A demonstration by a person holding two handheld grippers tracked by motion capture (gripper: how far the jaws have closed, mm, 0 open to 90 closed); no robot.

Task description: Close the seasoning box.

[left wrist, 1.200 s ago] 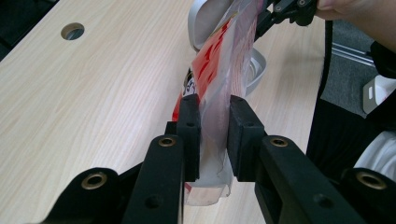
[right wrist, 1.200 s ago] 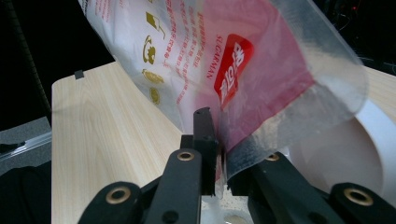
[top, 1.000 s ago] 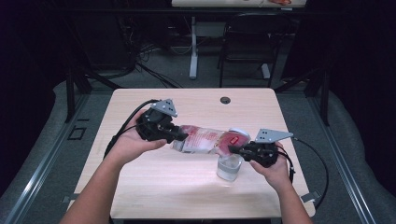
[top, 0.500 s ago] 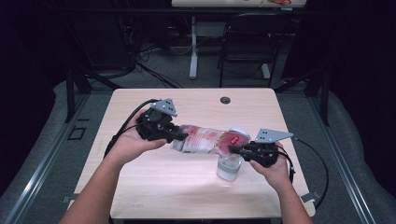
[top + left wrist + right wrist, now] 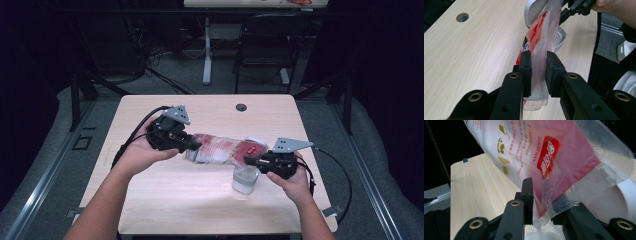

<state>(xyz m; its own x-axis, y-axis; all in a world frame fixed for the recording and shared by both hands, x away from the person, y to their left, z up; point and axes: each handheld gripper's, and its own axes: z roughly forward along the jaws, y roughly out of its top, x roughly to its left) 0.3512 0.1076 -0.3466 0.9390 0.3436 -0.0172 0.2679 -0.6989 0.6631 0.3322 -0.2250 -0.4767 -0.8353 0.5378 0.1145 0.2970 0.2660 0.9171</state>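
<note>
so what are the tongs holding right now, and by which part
Both hold the plastic bag: the left tongs are clamped on its sealed bottom end, the right tongs on its open end, above the clear cup.

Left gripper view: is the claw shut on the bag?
Yes, the left claw has both jaws pressed against the plastic bag, pinching its end above the table.

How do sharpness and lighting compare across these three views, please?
High view: soft throughout, the wooden table lit, surroundings dark. Left gripper view: its pads crisp on the plastic bag, the other gripper beyond it blurred. Right gripper view: the bag's red print readable, its clear edge hazy, background black.
</note>
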